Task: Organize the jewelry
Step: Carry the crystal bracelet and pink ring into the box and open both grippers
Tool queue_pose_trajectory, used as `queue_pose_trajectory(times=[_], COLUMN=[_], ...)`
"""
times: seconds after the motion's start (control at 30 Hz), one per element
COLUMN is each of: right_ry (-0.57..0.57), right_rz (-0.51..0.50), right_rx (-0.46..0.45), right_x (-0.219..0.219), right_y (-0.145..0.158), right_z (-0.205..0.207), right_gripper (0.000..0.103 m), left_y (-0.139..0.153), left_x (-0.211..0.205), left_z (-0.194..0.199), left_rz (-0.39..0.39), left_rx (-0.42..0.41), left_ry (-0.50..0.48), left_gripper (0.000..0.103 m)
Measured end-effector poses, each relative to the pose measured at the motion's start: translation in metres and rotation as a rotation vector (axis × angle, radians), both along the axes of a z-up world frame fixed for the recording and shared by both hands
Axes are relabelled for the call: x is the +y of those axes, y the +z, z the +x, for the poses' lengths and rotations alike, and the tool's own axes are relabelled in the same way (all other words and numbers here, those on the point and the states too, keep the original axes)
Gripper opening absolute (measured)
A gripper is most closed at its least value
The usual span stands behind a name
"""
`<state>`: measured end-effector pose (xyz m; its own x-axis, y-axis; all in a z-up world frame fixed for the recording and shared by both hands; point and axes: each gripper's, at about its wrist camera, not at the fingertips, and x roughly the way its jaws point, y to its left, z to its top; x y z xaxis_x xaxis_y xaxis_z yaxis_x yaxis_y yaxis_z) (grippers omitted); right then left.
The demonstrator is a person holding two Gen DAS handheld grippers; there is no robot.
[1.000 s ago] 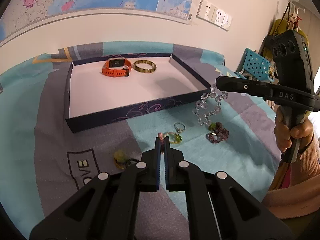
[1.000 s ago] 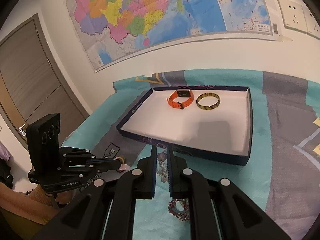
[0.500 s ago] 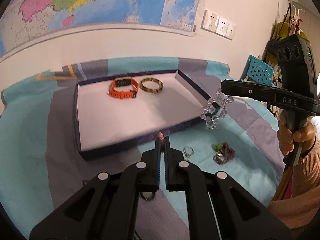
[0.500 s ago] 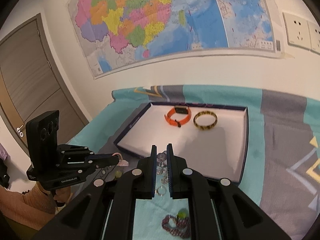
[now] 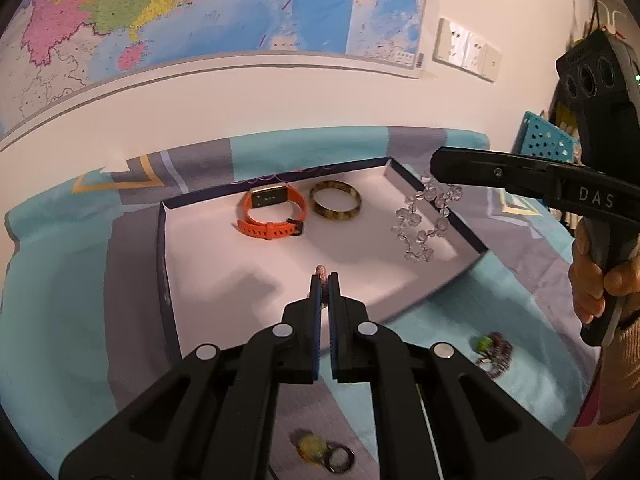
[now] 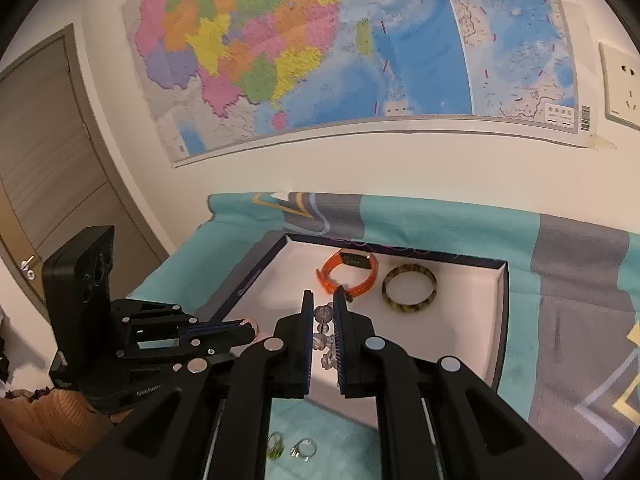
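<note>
A dark blue tray with a white floor (image 5: 208,264) lies on the patterned cloth and also shows in the right wrist view (image 6: 472,320). In it lie an orange watch band (image 5: 272,212) and a mottled brown bangle (image 5: 336,205). My left gripper (image 5: 325,280) is shut on a small pink beaded piece (image 5: 321,271), held over the tray's near part. My right gripper (image 6: 323,300) is shut on a clear crystal bead bracelet (image 5: 420,224), which hangs above the tray's right side.
On the cloth in front of the tray lie a purple beaded piece with a green bead (image 5: 494,350), a yellow-stone ring (image 5: 314,446), a dark ring (image 5: 340,458), and two small rings (image 6: 292,448). A blue perforated basket (image 5: 544,142) stands at the far right.
Both grippers have risen and moved forward from the cloth to over the tray, carrying their pieces. The crystal bracelet now hangs over the tray's right side instead of in front of it.
</note>
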<state>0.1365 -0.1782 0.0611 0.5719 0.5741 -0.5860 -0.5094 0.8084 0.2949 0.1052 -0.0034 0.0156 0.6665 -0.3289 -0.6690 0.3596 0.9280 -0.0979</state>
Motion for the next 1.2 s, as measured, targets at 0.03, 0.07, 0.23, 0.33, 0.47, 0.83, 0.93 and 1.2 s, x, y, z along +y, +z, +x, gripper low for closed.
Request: queue_pose_trajectory(times=[0.03, 0.07, 0.23, 0.33, 0.47, 0.83, 0.93, 1.2], right_ry=[-0.001, -0.008, -0.026, -0.039, -0.051, -0.103, -0.11, -0.14], right_rz=[-0.002, -0.002, 0.019, 0.031, 0.061, 0.019, -0.007, -0.034], right_rx=[0.004, 0.008, 0.054, 0.086, 0.116, 0.145, 0.145, 0.167], right_x=[0.002, 0.004, 0.009, 0.01, 0.01, -0.002, -0.002, -0.005], right_y=[-0.001, -0.004, -0.018, -0.029, -0.038, -0.058, -0.062, -0.074], right_z=[0.004, 0.009, 0.033, 0.047, 0.06, 0.074, 0.077, 0.082], right_gripper=[0.008, 0.008, 0.008, 0.008, 0.008, 0.008, 0.008, 0.008], left_y=[-0.001, -0.002, -0.006, -0.01, -0.015, -0.036, -0.04, -0.044], left_x=[0.0, 0.0, -0.001, -0.001, -0.002, -0.011, -0.011, -0.01], left_z=[0.004, 0.01, 0.031, 0.044, 0.059, 0.082, 0.085, 0.094], left_rz=[0.002, 0.007, 0.022, 0.03, 0.043, 0.053, 0.051, 0.042], left_rx=[0.003, 0.004, 0.017, 0.03, 0.046, 0.102, 0.114, 0.138], left_ry=[0.004, 0.012, 0.034, 0.048, 0.069, 0.068, 0.072, 0.08], left_gripper=[0.004, 0.004, 0.004, 0.004, 0.004, 0.004, 0.004, 0.005])
